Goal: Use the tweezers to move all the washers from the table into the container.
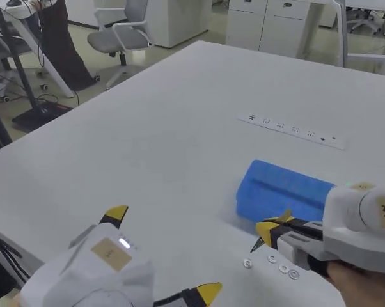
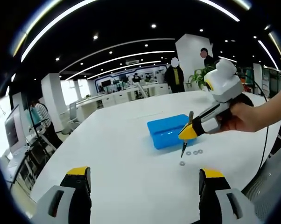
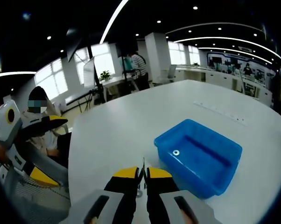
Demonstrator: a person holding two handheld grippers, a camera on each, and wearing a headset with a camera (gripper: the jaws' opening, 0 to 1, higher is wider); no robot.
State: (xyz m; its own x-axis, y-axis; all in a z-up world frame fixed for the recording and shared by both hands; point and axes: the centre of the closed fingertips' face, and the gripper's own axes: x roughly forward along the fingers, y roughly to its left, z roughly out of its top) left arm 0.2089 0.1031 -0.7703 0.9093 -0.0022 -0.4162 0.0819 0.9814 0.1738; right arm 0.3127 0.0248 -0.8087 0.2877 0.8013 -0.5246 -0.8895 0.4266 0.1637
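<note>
The head view looked down from above the table (image 1: 148,147). The left gripper view faced across it from farther back; the right gripper view sat close. All three shared the blue container (image 1: 282,188).

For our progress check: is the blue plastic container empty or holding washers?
Not empty: the blue plastic container holds one small metal washer.

Right claw (image 1: 265,230) with tweezers (image 1: 256,245) near four washers (image 1: 272,258) on white table (image 1: 167,141), beside blue container (image 1: 282,188)
</note>
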